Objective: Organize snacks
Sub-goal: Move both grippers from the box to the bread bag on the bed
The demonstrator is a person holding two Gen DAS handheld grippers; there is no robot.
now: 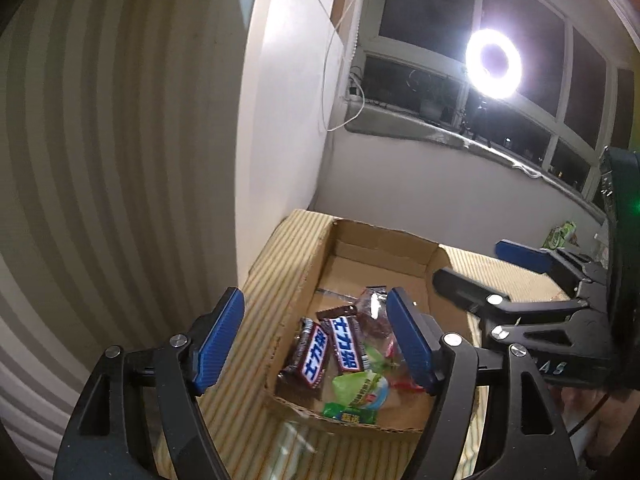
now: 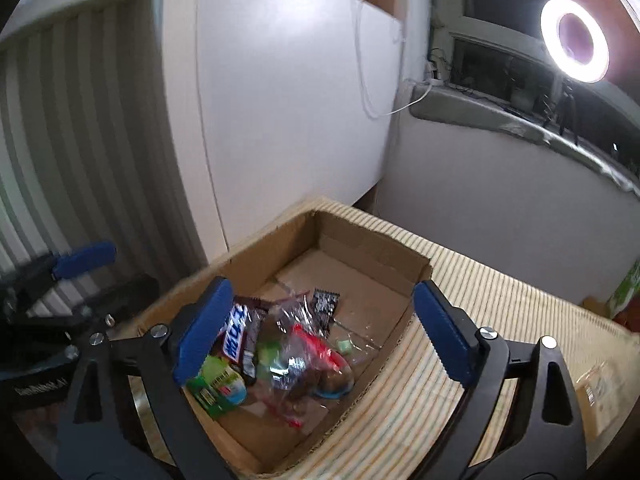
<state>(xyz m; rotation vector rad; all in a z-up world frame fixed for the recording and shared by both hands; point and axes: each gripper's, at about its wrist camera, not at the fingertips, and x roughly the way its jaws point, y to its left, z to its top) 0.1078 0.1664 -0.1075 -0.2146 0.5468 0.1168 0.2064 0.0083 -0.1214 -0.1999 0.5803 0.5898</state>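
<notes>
An open cardboard box [image 1: 384, 240] [image 2: 360, 236] lies on a striped cloth. In its near end are two Snickers bars [image 1: 312, 356] [image 2: 236, 332], a green packet [image 1: 360, 396] [image 2: 216, 384], a clear bag of sweets [image 1: 376, 312] [image 2: 304, 356] and a small dark packet [image 2: 326, 304]. My left gripper [image 1: 316, 340] hangs open above the box's near left part, with nothing between its blue pads. My right gripper [image 2: 324, 334] [image 1: 468, 260] stands wide open above the snacks, holding nothing. The left gripper [image 2: 132, 266] also shows at the left edge of the right wrist view.
The striped cloth [image 1: 260, 280] [image 2: 480, 292] runs around the box. A white panel and a striped wall stand close behind and to the left. A ring light [image 1: 494, 64] glares by the window. A green pack [image 1: 560, 234] and a cardboard parcel [image 2: 600, 388] lie to the right.
</notes>
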